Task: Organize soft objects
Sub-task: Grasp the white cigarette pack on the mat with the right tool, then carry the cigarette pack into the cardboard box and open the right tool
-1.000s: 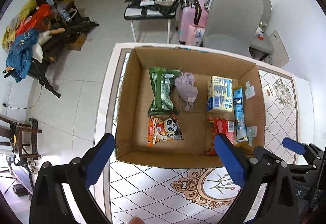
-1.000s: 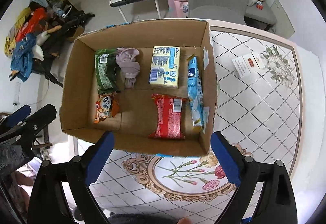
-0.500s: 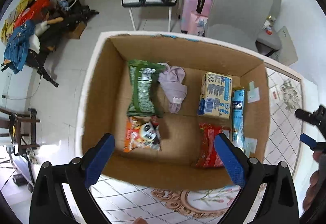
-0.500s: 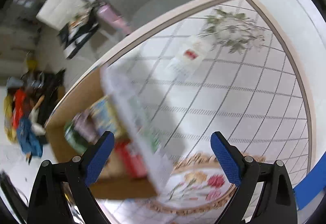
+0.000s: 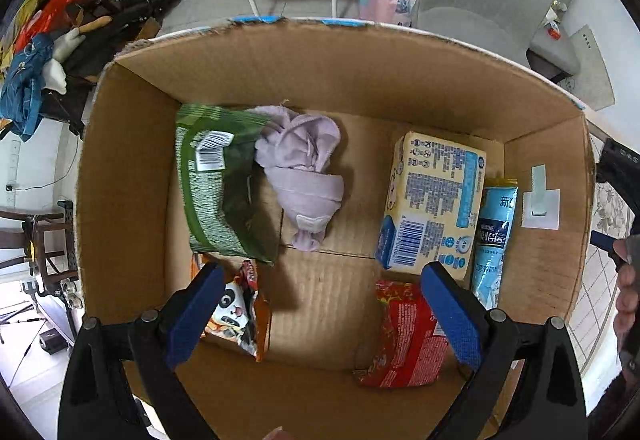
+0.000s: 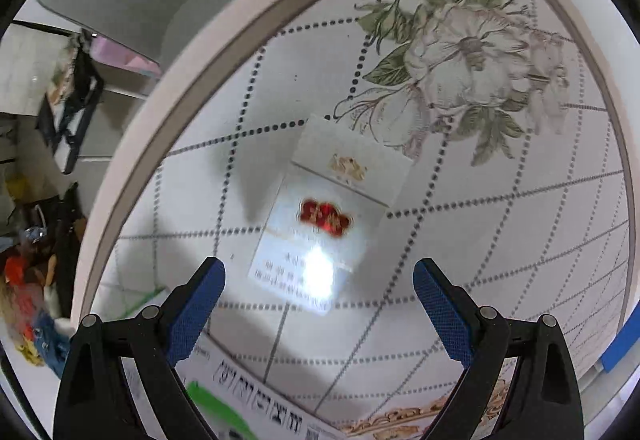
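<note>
Left tongs (image 5: 322, 314) and right tongs (image 6: 318, 304) both wide apart, empty, touching nothing.

The right gripper (image 6: 318, 304), its blue-padded fingers (image 6: 196, 306) spread wide, hangs above a glossy white flat pack with a red emblem (image 6: 326, 214) lying on the floral-tiled table (image 6: 480, 52).

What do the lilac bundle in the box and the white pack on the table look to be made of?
Lilac bundle: soft knit or fleece cloth, matte, with folds and a drawstring-like cord; looks like a rolled garment. White pack: probably a card box under clear film, glossy, since a bright glare spot sits on its face; the blur leaves it open.
</note>
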The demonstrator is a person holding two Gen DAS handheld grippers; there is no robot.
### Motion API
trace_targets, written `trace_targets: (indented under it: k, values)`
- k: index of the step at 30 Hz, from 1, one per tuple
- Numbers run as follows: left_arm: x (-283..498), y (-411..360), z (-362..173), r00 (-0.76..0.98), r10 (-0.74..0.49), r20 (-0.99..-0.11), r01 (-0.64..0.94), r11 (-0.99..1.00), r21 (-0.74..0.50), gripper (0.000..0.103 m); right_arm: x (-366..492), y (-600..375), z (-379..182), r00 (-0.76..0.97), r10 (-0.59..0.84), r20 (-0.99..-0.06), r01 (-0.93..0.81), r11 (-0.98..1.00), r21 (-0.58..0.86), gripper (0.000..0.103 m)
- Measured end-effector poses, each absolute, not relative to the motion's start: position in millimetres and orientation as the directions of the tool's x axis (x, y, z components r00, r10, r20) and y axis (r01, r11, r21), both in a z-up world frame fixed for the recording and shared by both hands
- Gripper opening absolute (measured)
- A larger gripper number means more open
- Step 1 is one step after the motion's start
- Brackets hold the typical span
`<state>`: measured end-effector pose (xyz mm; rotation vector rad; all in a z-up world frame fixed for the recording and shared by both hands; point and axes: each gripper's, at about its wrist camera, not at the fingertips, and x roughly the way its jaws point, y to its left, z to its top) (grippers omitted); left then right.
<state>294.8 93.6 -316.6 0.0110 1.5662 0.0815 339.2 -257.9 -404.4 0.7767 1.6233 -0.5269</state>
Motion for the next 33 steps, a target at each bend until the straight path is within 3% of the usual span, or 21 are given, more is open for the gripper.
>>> trace_targets:
  k: [2,8,9,12,22,33]
  values:
    - [295.8,93.1,-319.1,0.000,0.063,-0.998,-0.045,0.997,0.063,0.100,344.2,-257.2,-414.0,-0.103,0.194,-0.976,0.736,0.675,0.057,0.097]
    - [294.7,89.6,-318.2,0.004,0.051,-0.999,-0.031,0.998,0.051,0.100,361.9,-244.6,-418.3,-0.151,0.108,-0.983,0.683,0.730,-0.025,0.080]
    - [294.1,88.7,-317.5,0.004,0.047,-0.999,-0.029,0.998,0.047,0.100,365.8,-241.8,-417.4,-0.150,0.103,-0.983,0.677,0.736,-0.026,0.071]
    - [292.2,86.0,-315.4,0.004,0.037,-0.999,-0.024,0.999,0.037,0.100,377.7,-232.7,-417.4,-0.169,0.084,-0.982,0.638,0.769,-0.044,0.067]
    - [269.1,83.9,-294.1,0.032,0.008,-0.999,0.011,1.000,0.008,0.100,342.7,-196.2,-386.3,-0.124,0.009,-0.992,0.507,0.860,-0.055,0.064]
    - [233.5,101.7,-246.9,0.072,-0.066,-0.995,0.035,0.997,-0.064,0.100,282.4,-157.3,-261.1,0.098,0.098,-0.990,0.389,0.912,0.128,0.064]
